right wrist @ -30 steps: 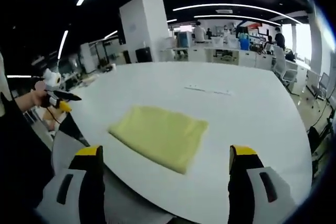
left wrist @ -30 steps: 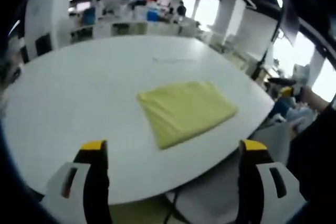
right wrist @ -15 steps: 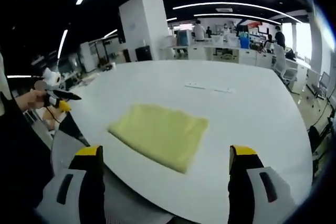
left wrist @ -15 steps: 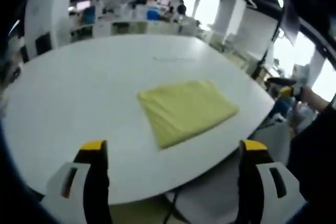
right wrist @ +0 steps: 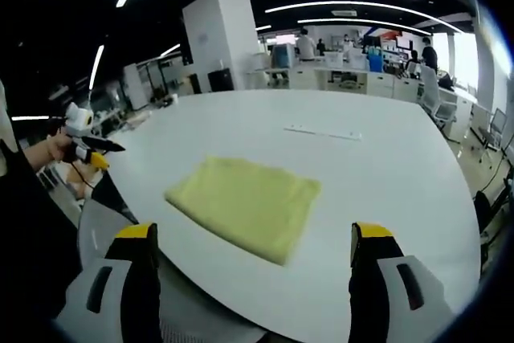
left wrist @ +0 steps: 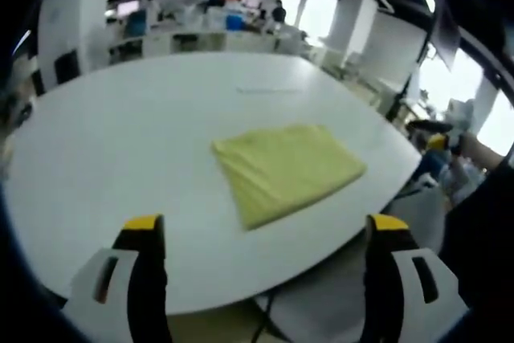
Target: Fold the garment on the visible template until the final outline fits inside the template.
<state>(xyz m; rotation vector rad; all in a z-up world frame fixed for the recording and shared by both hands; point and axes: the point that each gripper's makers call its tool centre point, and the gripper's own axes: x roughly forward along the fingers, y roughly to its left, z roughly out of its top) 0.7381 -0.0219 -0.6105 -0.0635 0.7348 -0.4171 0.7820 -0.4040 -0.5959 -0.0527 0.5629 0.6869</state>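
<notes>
Holding both tools clear of the work: left gripper (left wrist: 261, 234) has its jaws spread wide at the bottom of the left gripper view, nothing between them; right gripper (right wrist: 249, 242) likewise spread and empty at the bottom of the right gripper view. Neither touches anything, and both sit off the near edge of the white table (left wrist: 120, 134). The left tool also shows at the left edge of the right gripper view, held in a hand (right wrist: 58, 147). Past the jaws, the yellow garment (left wrist: 287, 169) lies flat, centre-right in the left gripper view and just left of centre in the right gripper view (right wrist: 245, 205). It is folded to a compact, roughly rectangular pad with tidy edges and no sleeves or loose flaps sticking out. I can't make out template lines around it; the only mark is a faint line on the table (right wrist: 319, 132) well beyond the cloth. Judgement: folding looks done or near done. What's left is confirming the outline sits inside the template, which these views can't settle. Office desks and people (right wrist: 305, 46) fill the top of frame.
</notes>
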